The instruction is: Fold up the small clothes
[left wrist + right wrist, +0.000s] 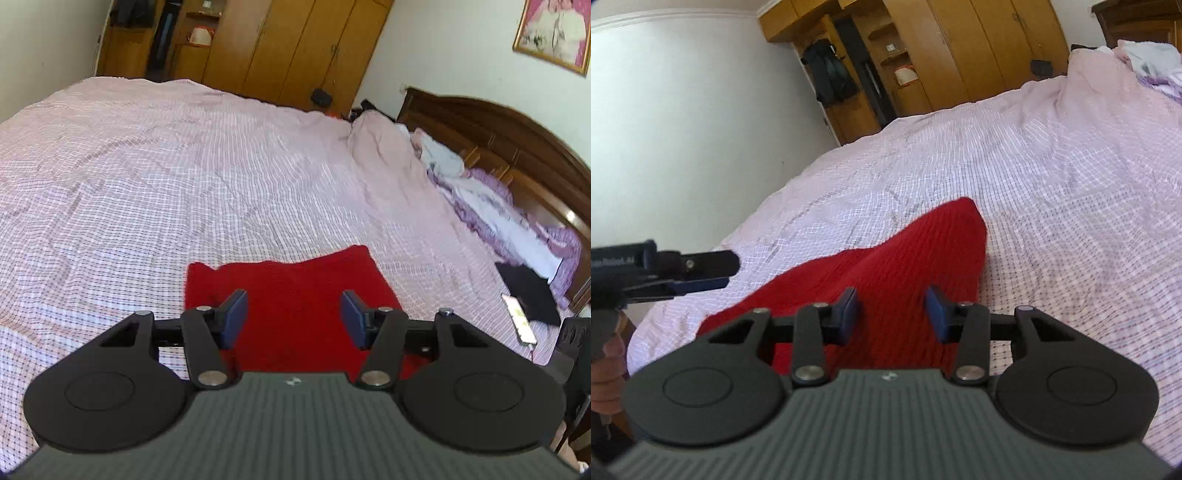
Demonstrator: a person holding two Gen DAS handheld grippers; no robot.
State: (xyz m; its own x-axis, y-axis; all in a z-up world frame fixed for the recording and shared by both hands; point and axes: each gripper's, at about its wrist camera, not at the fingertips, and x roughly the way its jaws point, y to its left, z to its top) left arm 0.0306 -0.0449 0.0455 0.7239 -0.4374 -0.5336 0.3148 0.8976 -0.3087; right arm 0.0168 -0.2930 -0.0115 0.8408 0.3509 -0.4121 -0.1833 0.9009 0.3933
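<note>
A red knitted garment lies flat on the pink checked bedspread, near the bed's front edge. My left gripper hovers over its near part, open and empty, blue pads wide apart. In the right wrist view the red garment runs away from me to a pointed corner. My right gripper is open and empty above it. The left gripper shows side-on at the left edge of that view, beside the garment.
A black folded item and a phone lie on the bed at the right. Purple and white bedding is piled along the wooden headboard. Wooden wardrobes stand beyond the bed.
</note>
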